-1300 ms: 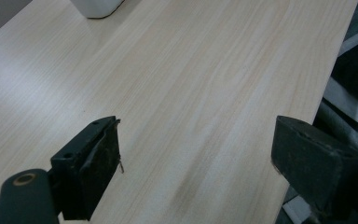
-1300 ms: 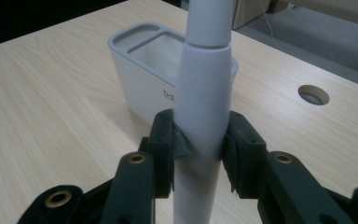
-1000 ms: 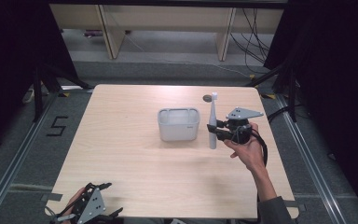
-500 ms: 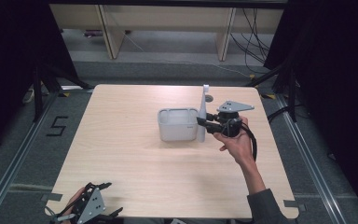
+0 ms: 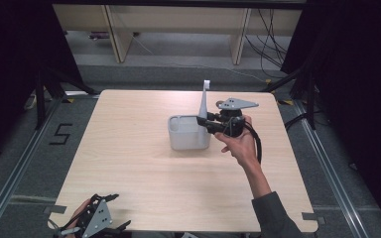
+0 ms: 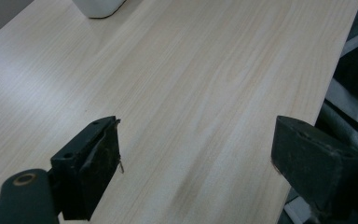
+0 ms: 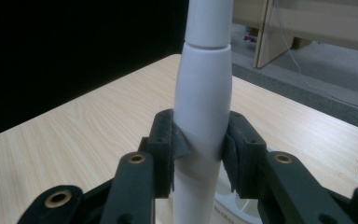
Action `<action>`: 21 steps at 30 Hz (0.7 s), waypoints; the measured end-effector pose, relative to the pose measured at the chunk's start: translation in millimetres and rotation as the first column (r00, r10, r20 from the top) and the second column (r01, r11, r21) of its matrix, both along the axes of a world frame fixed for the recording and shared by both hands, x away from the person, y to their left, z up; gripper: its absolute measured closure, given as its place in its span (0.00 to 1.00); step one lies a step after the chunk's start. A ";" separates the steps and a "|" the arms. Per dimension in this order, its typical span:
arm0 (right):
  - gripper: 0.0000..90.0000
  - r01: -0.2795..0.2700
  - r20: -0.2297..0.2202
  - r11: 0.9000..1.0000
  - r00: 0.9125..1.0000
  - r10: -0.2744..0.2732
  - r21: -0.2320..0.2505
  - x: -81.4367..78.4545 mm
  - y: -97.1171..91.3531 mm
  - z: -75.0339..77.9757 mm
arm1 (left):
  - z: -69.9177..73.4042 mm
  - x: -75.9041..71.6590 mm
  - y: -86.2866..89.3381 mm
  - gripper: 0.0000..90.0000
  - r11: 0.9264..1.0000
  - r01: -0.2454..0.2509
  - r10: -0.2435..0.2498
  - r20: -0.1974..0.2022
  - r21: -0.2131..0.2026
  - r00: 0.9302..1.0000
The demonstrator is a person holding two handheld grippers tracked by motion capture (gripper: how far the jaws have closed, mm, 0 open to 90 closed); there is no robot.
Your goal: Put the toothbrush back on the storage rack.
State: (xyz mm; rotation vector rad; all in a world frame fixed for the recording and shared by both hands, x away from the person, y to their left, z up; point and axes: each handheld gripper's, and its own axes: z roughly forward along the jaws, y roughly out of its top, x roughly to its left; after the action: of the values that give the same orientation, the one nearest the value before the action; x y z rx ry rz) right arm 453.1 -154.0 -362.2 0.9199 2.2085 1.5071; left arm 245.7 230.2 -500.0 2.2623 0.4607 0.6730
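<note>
A white electric toothbrush stands upright, and my right gripper is shut on its thick handle. In the right gripper view the two black pads squeeze the handle from both sides, and its lower end hangs over the rim of the container. The white square container sits near the middle of the table, just left of that gripper. My left gripper rests at the table's near left corner. Its jaws stand wide open over bare wood.
The light wooden table has open surface around the container. A corner of the container shows far off in the left gripper view. Dark floor, rails and wooden shelf legs lie beyond the table's edges.
My right gripper has carried the toothbrush left and a little up, from beside the container's right side to over its right rim. The left gripper has stayed put.
</note>
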 end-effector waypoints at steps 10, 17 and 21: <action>0.74 -0.012 0.009 1.000 1.000 0.012 0.019 12.9 19.4 14.4 | 0.2 -0.5 -0.3 0.17 1.000 0.002 -0.002 -0.006 -0.016 1.000; 0.74 0.000 0.006 0.999 1.000 0.000 0.032 23.3 33.7 22.6 | -0.3 -0.5 0.0 0.17 1.000 -0.003 0.003 -0.007 -0.013 1.000; 0.74 0.009 0.043 1.000 0.999 -0.011 0.028 33.8 37.2 25.0 | -0.2 -0.3 -0.2 0.17 1.000 -0.003 0.003 -0.008 -0.009 1.000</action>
State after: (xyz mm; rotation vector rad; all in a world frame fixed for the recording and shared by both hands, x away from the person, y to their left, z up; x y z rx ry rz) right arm 486.9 -116.8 -337.2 0.8976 2.1550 1.5425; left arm 245.4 230.0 -500.2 2.2568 0.4704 0.6622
